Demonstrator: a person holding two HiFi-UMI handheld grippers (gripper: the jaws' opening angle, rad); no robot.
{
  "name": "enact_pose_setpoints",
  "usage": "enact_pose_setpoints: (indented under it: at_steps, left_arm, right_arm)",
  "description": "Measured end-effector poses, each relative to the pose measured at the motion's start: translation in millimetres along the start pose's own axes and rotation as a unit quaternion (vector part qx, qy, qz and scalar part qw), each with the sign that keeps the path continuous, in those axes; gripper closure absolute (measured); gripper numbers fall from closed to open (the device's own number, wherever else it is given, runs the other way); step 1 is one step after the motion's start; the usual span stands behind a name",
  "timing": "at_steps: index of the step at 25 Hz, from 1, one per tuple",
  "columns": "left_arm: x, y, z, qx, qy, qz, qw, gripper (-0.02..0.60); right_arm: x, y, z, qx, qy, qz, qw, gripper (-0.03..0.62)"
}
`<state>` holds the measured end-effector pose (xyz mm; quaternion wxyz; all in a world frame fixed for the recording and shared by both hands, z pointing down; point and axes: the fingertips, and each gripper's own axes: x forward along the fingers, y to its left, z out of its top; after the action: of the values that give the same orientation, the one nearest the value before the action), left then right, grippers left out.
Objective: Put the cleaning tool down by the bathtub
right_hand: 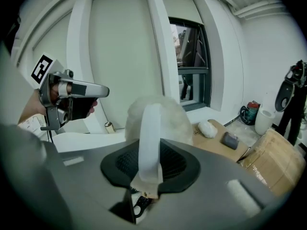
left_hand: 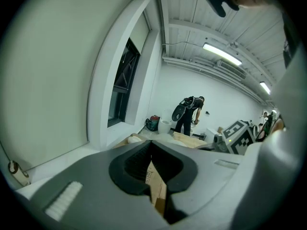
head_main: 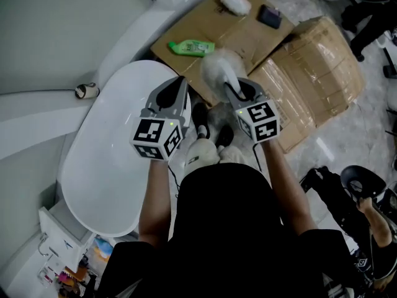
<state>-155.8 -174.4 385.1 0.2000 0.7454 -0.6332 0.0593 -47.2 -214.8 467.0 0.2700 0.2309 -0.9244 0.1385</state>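
Observation:
The cleaning tool (head_main: pixel 217 67) is a fluffy white pad with a white strap handle (right_hand: pixel 149 138). My right gripper (head_main: pixel 233 89) is shut on that handle and holds the pad up over the edge of the cardboard, just right of the white bathtub (head_main: pixel 115 129). In the right gripper view the fluffy head (right_hand: pixel 170 116) rises behind the jaws, which are closed around the strap. My left gripper (head_main: pixel 180 83) hovers over the tub's right rim beside the tool, jaws together with nothing between them. It also shows in the right gripper view, where the left gripper (right_hand: pixel 102 91) points right.
A flattened cardboard sheet (head_main: pixel 248 39) carries a green bottle (head_main: pixel 191 47), a second fluffy pad (head_main: pixel 236 2) and a dark block (head_main: pixel 269 16). A wrapped cardboard box (head_main: pixel 319 67) lies to the right. A small roll (head_main: pixel 87 90) sits on the ledge. A person (left_hand: pixel 188 114) stands across the room.

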Motion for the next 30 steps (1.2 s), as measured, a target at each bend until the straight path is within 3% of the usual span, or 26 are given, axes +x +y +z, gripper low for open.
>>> enact_pose_setpoints:
  at_steps: [19,30]
  left_arm:
    - [61.8,87.0,-11.1,-0.015,0.05,-0.037,0.998,0.583]
    - [87.5,99.6,-31.4,-0.016,0.074,-0.07,0.9947,0.583]
  right_arm:
    - [104.0,-17.4,-48.0,0.01,0.094,-0.017,0.995,0.502]
    - [142.1,-14.7,-91.3,0.024,0.146,0.006,0.989,0.5]
